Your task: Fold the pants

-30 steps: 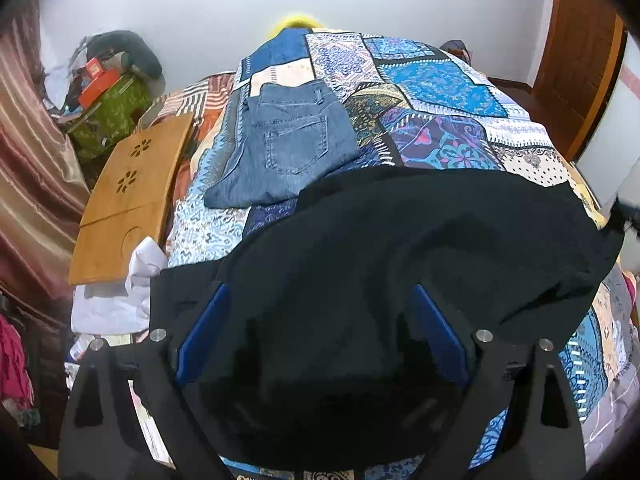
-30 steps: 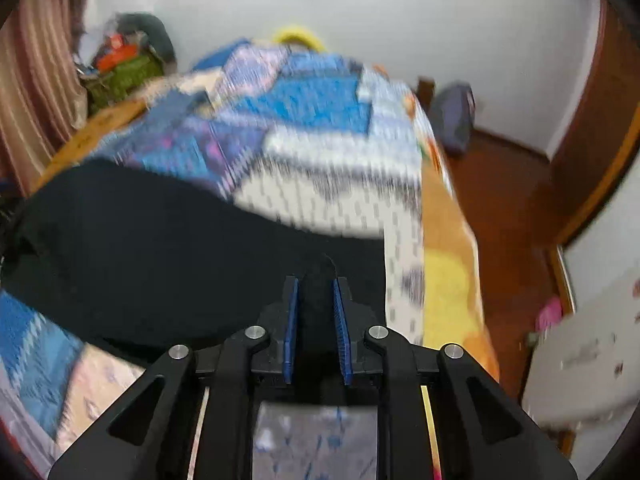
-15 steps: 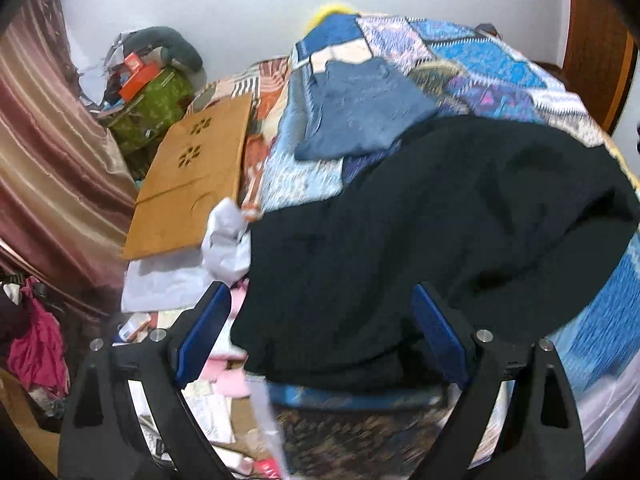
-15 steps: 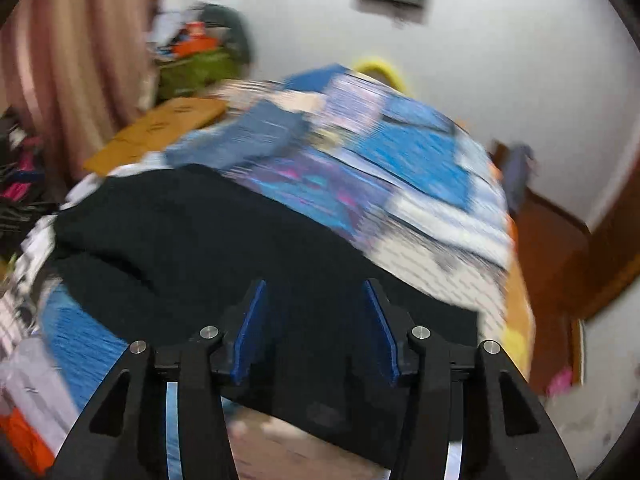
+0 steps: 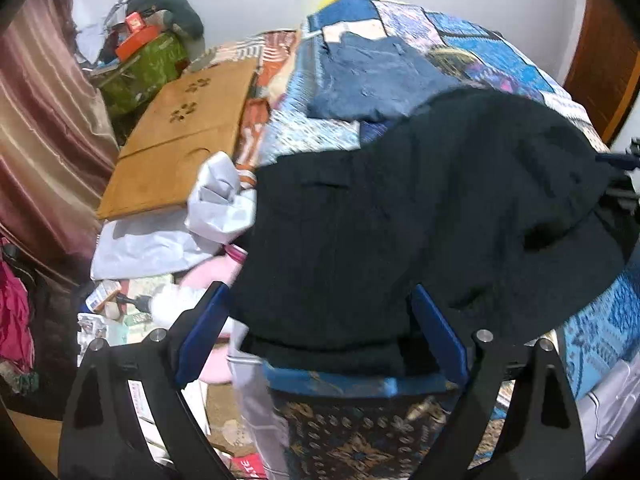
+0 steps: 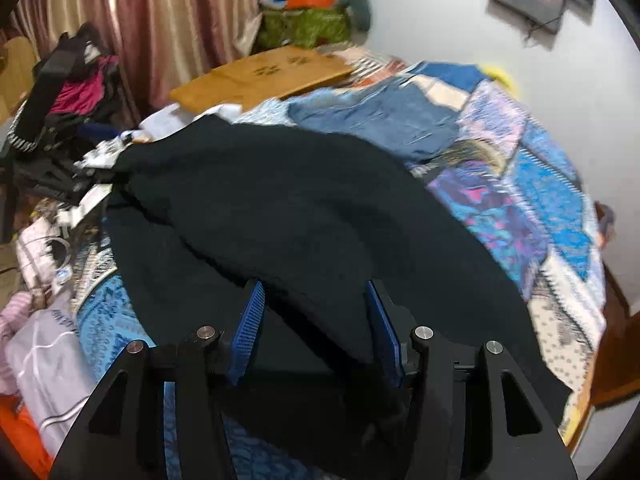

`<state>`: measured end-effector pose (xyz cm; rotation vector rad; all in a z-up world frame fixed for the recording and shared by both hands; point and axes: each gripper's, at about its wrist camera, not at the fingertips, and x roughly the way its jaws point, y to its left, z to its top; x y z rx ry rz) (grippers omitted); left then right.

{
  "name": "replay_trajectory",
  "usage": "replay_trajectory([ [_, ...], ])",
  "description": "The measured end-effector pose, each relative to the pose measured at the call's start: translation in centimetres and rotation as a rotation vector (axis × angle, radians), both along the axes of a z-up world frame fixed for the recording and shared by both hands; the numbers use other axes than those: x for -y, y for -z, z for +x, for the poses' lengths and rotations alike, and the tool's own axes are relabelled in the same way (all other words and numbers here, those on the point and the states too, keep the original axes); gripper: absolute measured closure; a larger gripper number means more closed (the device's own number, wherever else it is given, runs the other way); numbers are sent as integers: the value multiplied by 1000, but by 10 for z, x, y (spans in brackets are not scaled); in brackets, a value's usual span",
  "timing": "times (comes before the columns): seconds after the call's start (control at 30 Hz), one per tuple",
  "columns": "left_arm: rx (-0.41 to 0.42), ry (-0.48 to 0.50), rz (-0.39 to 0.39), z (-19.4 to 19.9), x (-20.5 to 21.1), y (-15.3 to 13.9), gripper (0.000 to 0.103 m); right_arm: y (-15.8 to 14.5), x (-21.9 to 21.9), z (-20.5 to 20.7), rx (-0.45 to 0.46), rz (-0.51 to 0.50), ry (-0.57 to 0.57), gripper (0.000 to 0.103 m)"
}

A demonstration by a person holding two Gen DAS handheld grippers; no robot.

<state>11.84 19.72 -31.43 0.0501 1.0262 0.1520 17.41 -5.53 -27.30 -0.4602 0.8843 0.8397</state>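
Observation:
Black pants point(image 5: 420, 216) lie spread across the near end of a patchwork bedspread point(image 5: 496, 52); they also show in the right wrist view point(image 6: 304, 216). My left gripper point(image 5: 320, 316) is open, its blue pads on either side of the pants' near left edge at the bed's edge. My right gripper point(image 6: 316, 312) is open over the pants' near right part, with black cloth between the pads. Folded blue jeans point(image 5: 372, 80) lie farther back on the bed and show in the right wrist view point(image 6: 380, 116).
A wooden lap tray point(image 5: 176, 152) leans beside the bed on the left. White cloth and bags point(image 5: 160, 232) and floor clutter lie below it. Curtains point(image 6: 160, 20) hang at the left. A wooden door point(image 5: 604, 56) stands at the far right.
My right gripper has opened, letting go of the pants, and swung left to face the bed's middle. My left gripper pulled back towards the bed's left edge; the pants' right side lies folded over.

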Motion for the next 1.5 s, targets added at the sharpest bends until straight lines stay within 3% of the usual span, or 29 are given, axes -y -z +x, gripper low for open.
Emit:
replay_trajectory([
  [0.27, 59, -133, -86, 46, -50, -16, 11, -43, -21, 38, 3, 116, 11, 55],
  [0.47, -27, -178, -240, 104, -79, 20, 13, -23, -59, 106, -67, 94, 67, 55],
  [0.57, -74, -168, -346, 120, -88, 38, 20, 1, -78, 141, -181, 72, 94, 55],
  [0.67, -118, -158, -383, 129, -91, 52, 34, 23, -91, 168, -315, 75, 101, 55],
  [0.7, -127, -134, -385, 131, -89, 54, 45, 31, -97, 171, -353, 63, 86, 55],
  [0.73, -124, -114, -392, 131, -88, 55, 54, 35, -102, 173, -376, 52, 70, 59],
  [0.77, -111, -91, -398, 130, -84, 53, 59, 39, -107, 171, -396, 46, 46, 70],
  [0.83, -88, -67, -366, 129, -79, 49, 71, 47, -115, 165, -416, 12, 4, 78],
  [0.93, -60, -57, -306, 123, -72, 42, 81, 49, -119, 156, -349, -24, -15, 90],
  [1.0, -41, -56, -300, 118, -72, 37, 83, 42, -115, 152, -320, -3, -13, 93],
  [1.07, -31, -51, -280, 115, -70, 31, 85, 33, -110, 149, -272, 15, -7, 95],
  [1.2, -9, -84, -117, 117, -70, 20, 85, 16, -111, 152, -141, 15, 11, 99],
  [1.33, -13, -111, -91, 139, -84, 23, 85, 11, -122, 164, -74, 14, 27, 99],
  [1.5, -66, -144, -112, 172, -100, 46, 84, 33, -134, 194, -131, 0, 115, 98],
])
